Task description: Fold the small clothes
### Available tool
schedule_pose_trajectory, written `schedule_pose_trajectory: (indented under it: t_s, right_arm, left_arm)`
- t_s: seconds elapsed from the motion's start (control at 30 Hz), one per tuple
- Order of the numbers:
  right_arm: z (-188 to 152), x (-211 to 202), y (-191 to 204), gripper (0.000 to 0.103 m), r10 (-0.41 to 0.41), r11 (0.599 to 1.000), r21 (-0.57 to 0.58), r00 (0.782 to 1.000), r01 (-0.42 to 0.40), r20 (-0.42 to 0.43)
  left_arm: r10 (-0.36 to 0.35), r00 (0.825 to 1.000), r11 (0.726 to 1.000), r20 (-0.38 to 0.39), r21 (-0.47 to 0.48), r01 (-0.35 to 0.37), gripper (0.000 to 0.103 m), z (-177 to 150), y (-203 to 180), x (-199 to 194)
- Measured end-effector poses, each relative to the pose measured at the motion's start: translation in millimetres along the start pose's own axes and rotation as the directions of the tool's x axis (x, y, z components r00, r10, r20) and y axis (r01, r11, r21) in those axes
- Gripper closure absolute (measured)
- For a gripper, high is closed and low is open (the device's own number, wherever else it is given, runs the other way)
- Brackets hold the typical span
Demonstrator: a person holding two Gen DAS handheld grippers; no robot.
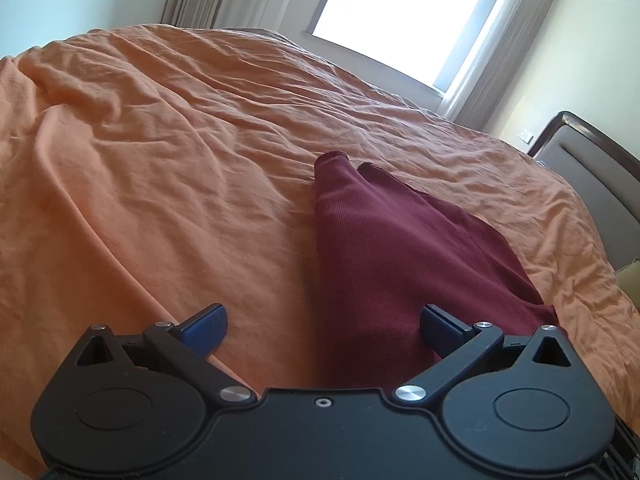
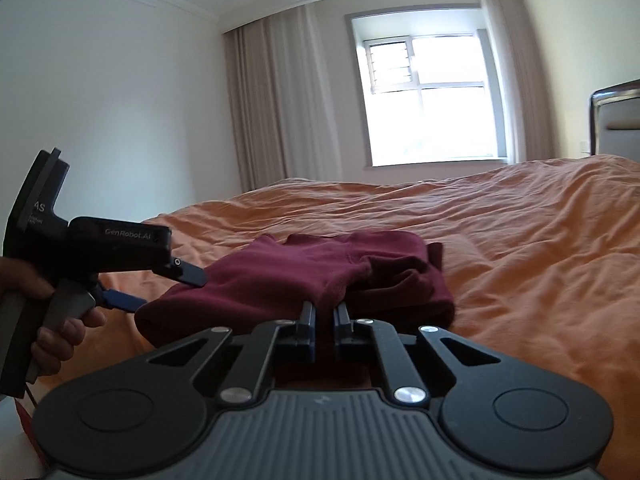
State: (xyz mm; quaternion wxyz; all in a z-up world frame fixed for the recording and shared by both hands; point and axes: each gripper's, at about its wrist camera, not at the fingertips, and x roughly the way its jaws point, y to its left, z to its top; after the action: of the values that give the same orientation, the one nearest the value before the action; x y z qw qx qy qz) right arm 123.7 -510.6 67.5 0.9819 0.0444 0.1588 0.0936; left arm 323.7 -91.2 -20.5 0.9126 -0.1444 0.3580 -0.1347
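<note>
A dark red ribbed garment (image 1: 380, 248) lies bunched on the orange bedsheet (image 1: 160, 160). In the left wrist view my left gripper (image 1: 324, 314) is open, its blue fingers spread wide; the garment's near end runs between them, close to the right finger. In the right wrist view the garment (image 2: 288, 272) is folded over on itself. My right gripper (image 2: 323, 312) is shut on a fold at its near edge. My left gripper (image 2: 168, 286) shows at the left, open around the garment's left edge and held by a hand (image 2: 60, 320).
The wrinkled orange sheet (image 2: 520, 240) covers the whole bed. A padded headboard (image 1: 592, 184) stands at the right. Behind the bed are a bright window (image 2: 428, 96) with curtains (image 2: 276, 100) and plain walls.
</note>
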Motion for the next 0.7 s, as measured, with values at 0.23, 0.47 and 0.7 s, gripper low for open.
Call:
schedule_pose_trajectory:
  t_s: [0.23, 0.47, 0.7]
  right_arm:
    - [-18, -2, -6, 0.094, -0.003, 0.998, 0.056, 0.999, 0.006, -0.05]
    - [-13, -4, -4, 0.072, 0.011, 0.999, 0.051, 0.999, -0.009, -0.043]
    - [-7, -14, -24, 0.014, -0.014, 0.994, 0.105, 1.0, 0.015, -0.01]
  left_arm:
    - [0.006, 1.0, 0.998, -0.013, 0.055, -0.005, 0.001, -10, -6, 8]
    - [0.007, 1.0, 0.999, -0.014, 0.045, -0.006, 0.001, -9, -7, 8]
    - [0.008, 1.0, 0.999, -0.02, 0.054, -0.007, 0.001, -4, -8, 9]
